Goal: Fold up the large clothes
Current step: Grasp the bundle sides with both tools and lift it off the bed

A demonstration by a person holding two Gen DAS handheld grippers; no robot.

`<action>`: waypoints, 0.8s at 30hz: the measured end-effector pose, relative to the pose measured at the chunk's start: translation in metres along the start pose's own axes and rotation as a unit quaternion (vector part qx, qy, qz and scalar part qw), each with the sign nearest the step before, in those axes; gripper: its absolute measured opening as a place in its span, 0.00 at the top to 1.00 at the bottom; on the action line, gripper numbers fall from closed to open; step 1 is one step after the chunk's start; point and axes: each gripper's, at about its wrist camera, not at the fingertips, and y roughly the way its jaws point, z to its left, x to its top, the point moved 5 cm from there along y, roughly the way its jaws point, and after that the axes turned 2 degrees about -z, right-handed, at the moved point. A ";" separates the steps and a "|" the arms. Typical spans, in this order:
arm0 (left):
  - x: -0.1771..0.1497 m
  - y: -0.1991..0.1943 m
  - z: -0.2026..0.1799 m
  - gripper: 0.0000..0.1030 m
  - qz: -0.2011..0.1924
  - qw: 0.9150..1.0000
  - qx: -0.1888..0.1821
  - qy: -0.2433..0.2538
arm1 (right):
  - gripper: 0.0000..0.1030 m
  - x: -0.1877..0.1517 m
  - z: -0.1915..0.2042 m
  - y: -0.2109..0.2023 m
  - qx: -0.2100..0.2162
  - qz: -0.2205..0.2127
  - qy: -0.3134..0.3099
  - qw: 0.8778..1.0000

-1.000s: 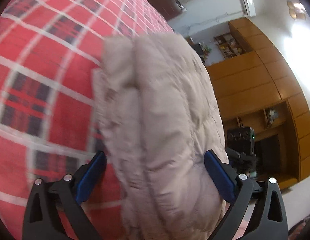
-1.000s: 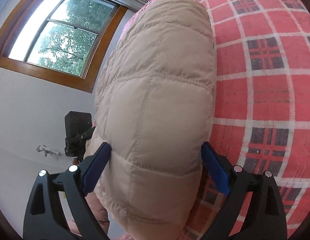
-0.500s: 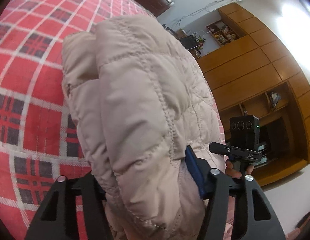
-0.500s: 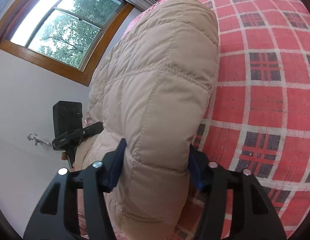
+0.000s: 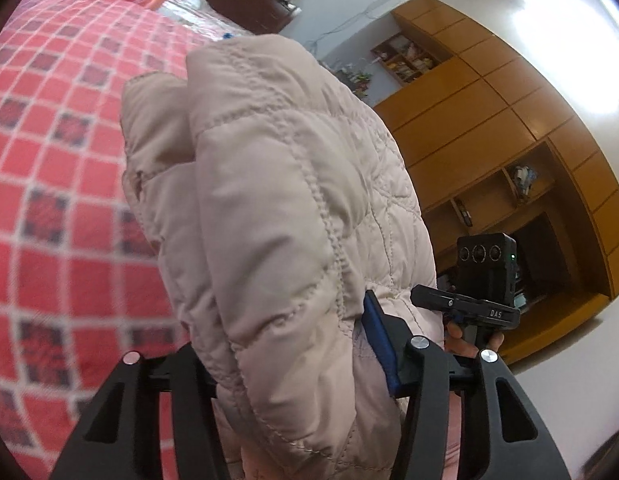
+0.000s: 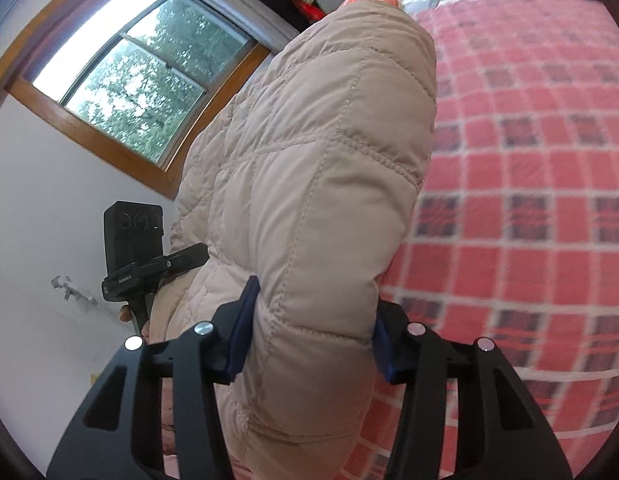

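Left claw (image 5: 287, 344): pinched on a thick bunch of the beige quilted jacket (image 5: 277, 184); only the blue pad at 3 o'clock shows, the other is buried in padding.
Right claw (image 6: 309, 328): clamped on another bunch of the jacket (image 6: 317, 168), a blue pad pressing in at 9 o'clock and at 3 o'clock.
Jacket position: held up between the two claws, bulging from 6 o'clock toward 12 o'clock in each wrist view; whether its lower part touches the bed cannot be told.
Layers: in the left view at least two padded layers lie against each other near 11 o'clock, so some doubling looks done.
Bed (image 6: 529, 184): red plaid cover beyond the jacket, bare where it shows.
Other claw seen across: at 4 o'clock in the left view, 8 o'clock in the right.
Progress, as a judgement: midway; the bundle is gathered and gripped.
Left to do: lay it on the bed, flatten it, finish any folds, let go.
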 end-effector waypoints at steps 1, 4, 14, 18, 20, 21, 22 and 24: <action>0.005 0.008 -0.005 0.48 0.001 1.000 -0.002 0.001 | 0.52 0.001 -0.005 -0.008 -0.004 -0.002 0.002 1.000; 0.017 0.034 -0.011 0.48 0.005 1.000 -0.004 0.002 | 0.52 0.015 -0.025 -0.023 -0.020 -0.001 0.009 1.000; 0.030 0.100 0.018 0.48 0.019 0.999 0.017 -0.040 | 0.51 0.043 -0.101 -0.006 -0.035 0.027 0.046 0.998; 0.023 0.114 0.035 0.48 0.022 0.998 0.023 -0.053 | 0.50 0.045 -0.124 0.010 -0.027 0.034 0.071 0.997; 0.024 0.118 0.032 0.47 0.023 0.998 0.022 -0.049 | 0.49 0.049 -0.132 0.015 -0.019 0.033 0.077 0.996; 0.023 0.118 0.033 0.47 0.024 0.998 0.022 -0.045 | 0.49 0.049 -0.132 0.015 -0.017 0.031 0.077 0.996; 0.023 0.118 0.033 0.46 0.025 0.999 0.024 -0.040 | 0.49 0.048 -0.132 0.015 -0.018 0.029 0.075 0.997; 0.020 0.118 0.033 0.45 0.026 0.999 0.032 -0.031 | 0.48 0.044 -0.134 0.013 -0.021 0.027 0.073 0.997</action>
